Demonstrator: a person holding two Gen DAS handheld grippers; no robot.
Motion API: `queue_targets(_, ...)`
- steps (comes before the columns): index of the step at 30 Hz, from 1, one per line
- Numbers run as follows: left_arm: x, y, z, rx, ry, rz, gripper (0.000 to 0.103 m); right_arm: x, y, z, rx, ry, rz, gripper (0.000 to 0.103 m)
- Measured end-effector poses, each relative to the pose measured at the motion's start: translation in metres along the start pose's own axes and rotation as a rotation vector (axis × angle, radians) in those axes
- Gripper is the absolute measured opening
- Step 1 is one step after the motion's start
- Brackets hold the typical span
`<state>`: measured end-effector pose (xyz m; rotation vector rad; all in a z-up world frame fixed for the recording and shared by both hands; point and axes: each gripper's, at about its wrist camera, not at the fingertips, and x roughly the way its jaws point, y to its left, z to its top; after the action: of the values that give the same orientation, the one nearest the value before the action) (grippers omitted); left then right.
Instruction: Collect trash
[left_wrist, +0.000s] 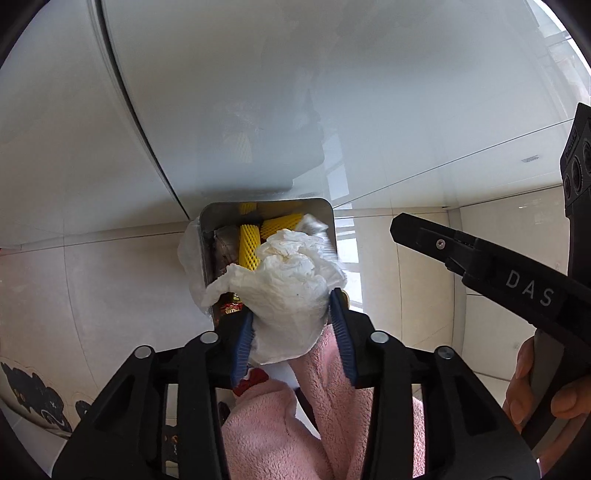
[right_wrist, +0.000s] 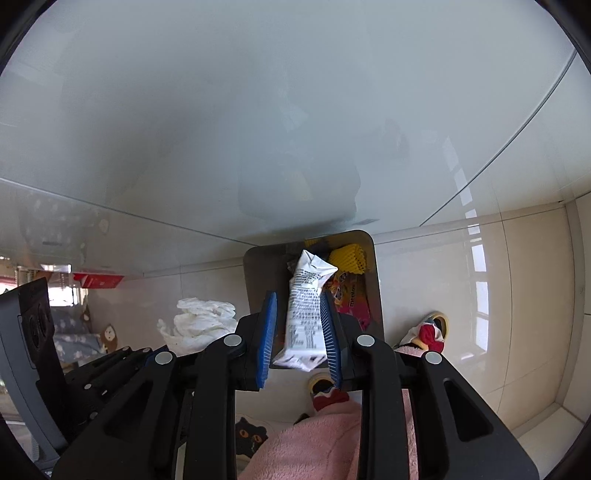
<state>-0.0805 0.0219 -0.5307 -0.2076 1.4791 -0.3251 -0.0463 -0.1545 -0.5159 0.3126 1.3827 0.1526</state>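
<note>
A metal bin (left_wrist: 266, 202) stands on the tiled floor against a glossy white cabinet. It holds yellow foam netting (left_wrist: 247, 243) and wrappers. My left gripper (left_wrist: 291, 306) hangs over the bin's near rim. A crumpled white tissue (left_wrist: 288, 284) sits loosely between its parted blue pads, and its far edge is blurred. In the right wrist view the bin (right_wrist: 258, 273) lies straight below my right gripper (right_wrist: 298, 295). That gripper is shut on a white printed packet (right_wrist: 304, 314), which leans against the right-hand pad. The tissue (right_wrist: 199, 321) shows at the left there.
In the bin lie more yellow netting (right_wrist: 349, 258) and a colourful sweet wrapper (right_wrist: 347, 295). A person's pink fleece legs (left_wrist: 332, 406) and slippers (right_wrist: 428, 332) are right beside the bin. A hand (left_wrist: 524, 391) holds the other tool's black arm (left_wrist: 491, 269).
</note>
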Motion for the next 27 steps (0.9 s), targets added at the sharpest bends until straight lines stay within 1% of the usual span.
queue_targets(1, -0.002, -0.001, 0.0, 0.002, -0.003, 0.005, 0.048, 0.0, 0.0, 0.001, 0.001, 0.0, -0.001, 0.027)
queue_targets(2, -0.006, -0.001, 0.003, 0.003, -0.004, 0.01, 0.055, 0.0, 0.0, 0.002, 0.002, -0.001, -0.003, 0.029)
queue_targets(3, -0.009, -0.002, 0.003, 0.004, -0.006, 0.01, 0.056, 0.0, 0.002, 0.001, 0.005, -0.006, 0.0, 0.035)
queue_targets(4, -0.012, -0.003, 0.003, 0.004, -0.007, 0.012, 0.061, -0.003, 0.002, 0.001, 0.008, -0.012, 0.001, 0.048)
queue_targets(5, -0.015, -0.004, 0.004, 0.005, -0.01, 0.014, 0.066, -0.004, 0.003, 0.003, 0.013, -0.019, 0.0, 0.056)
queue_targets(9, -0.031, -0.01, 0.004, 0.012, -0.021, 0.019, 0.072, -0.018, 0.003, 0.005, 0.018, -0.032, -0.012, 0.059)
queue_targets(11, -0.044, -0.012, 0.004, 0.013, -0.031, 0.018, 0.077, -0.03, 0.005, 0.004, 0.016, -0.038, -0.015, 0.061)
queue_targets(13, -0.062, -0.018, 0.003, 0.015, -0.048, 0.014, 0.082, -0.045, 0.009, 0.004, 0.009, -0.053, -0.018, 0.066)
queue_targets(17, -0.106, -0.032, -0.002, 0.02, -0.094, 0.014, 0.094, -0.089, 0.019, 0.002, -0.022, -0.113, -0.041, 0.083)
queue_targets(18, -0.118, -0.036, -0.003, 0.022, -0.107, 0.014, 0.095, -0.101, 0.021, 0.002, -0.03, -0.129, -0.048, 0.084)
queue_targets(20, -0.143, -0.044, -0.004, 0.032, -0.139, 0.021, 0.095, -0.127, 0.025, 0.002, -0.041, -0.156, -0.059, 0.093)
queue_targets(22, -0.167, -0.053, -0.005, 0.05, -0.171, 0.038, 0.095, -0.153, 0.03, 0.001, -0.053, -0.19, -0.074, 0.093)
queue_targets(24, -0.189, -0.062, -0.006, 0.064, -0.203, 0.052, 0.095, -0.18, 0.031, 0.0, -0.069, -0.225, -0.087, 0.1)
queue_targets(27, -0.223, -0.076, -0.008, 0.086, -0.251, 0.066, 0.095, -0.218, 0.034, -0.001, -0.088, -0.274, -0.101, 0.1)
